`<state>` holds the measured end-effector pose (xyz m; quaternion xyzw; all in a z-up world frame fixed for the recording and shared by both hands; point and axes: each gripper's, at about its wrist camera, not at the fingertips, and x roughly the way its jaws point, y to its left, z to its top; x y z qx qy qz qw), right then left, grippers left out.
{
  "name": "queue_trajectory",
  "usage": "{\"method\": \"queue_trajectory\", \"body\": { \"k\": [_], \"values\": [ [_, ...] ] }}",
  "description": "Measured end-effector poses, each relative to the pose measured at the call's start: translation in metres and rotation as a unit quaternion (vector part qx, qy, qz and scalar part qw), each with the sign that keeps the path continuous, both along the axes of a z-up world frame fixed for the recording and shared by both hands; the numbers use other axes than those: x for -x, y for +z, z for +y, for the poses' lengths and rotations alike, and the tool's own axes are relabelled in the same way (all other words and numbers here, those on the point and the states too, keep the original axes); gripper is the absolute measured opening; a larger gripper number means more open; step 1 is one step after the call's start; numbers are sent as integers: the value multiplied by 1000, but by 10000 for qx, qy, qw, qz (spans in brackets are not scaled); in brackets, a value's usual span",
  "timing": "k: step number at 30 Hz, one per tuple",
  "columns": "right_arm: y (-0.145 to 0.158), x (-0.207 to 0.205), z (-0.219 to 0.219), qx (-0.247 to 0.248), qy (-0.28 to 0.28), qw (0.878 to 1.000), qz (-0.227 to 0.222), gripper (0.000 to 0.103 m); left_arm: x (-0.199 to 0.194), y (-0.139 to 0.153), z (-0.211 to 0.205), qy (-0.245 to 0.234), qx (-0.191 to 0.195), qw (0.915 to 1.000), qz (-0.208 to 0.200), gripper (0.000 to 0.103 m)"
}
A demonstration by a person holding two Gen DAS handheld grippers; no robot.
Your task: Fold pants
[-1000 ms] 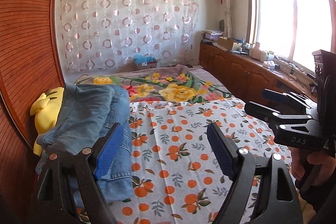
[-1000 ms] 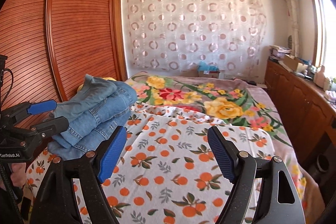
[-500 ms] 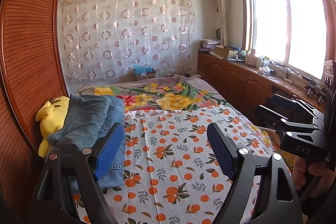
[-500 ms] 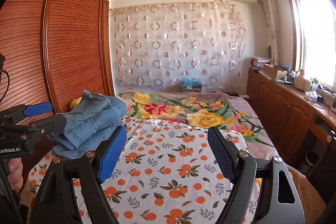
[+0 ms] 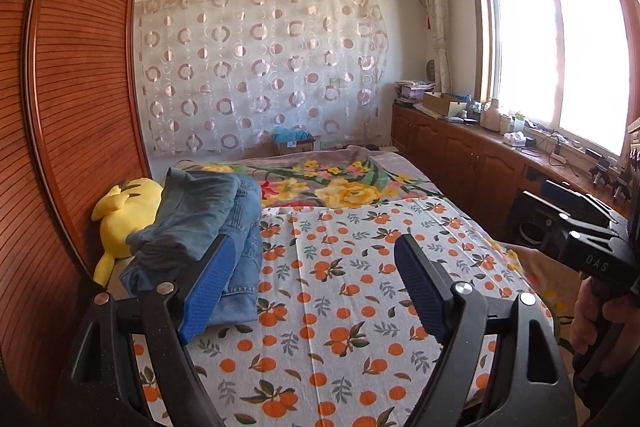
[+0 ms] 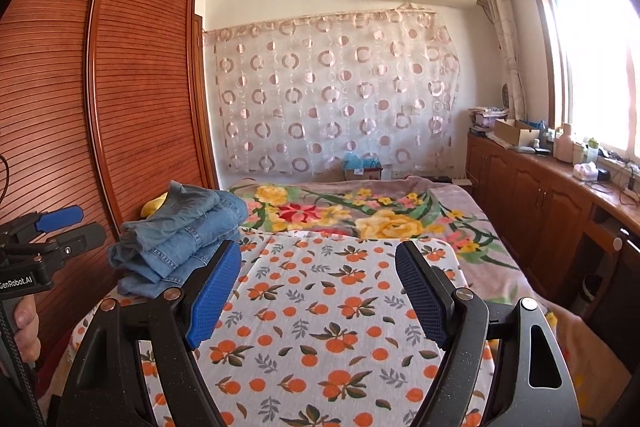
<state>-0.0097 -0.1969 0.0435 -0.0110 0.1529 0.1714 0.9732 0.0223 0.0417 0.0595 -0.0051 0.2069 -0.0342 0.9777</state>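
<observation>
Folded pants are stacked at the left edge of the orange-print sheet, beside a yellow plush toy and the wardrobe. The left gripper is held wide open and empty above the sheet; the right gripper likewise, nothing between the pads. The fold is judged complete. For a clean finish, both tools should be kept clear of the stack, so that the denim layers are not snagged or tipped.

Both wrist views face along bed toward curtain, side by side; share jeans
</observation>
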Motion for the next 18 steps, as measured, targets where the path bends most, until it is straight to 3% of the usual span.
{"method": "queue_trajectory", "body": {
  "k": [18],
  "values": [
    [2, -9, 1, 63, 52, 9999, 96, 81, 2, -16, 10, 156, 62, 9998, 97, 82]
  ]
}}
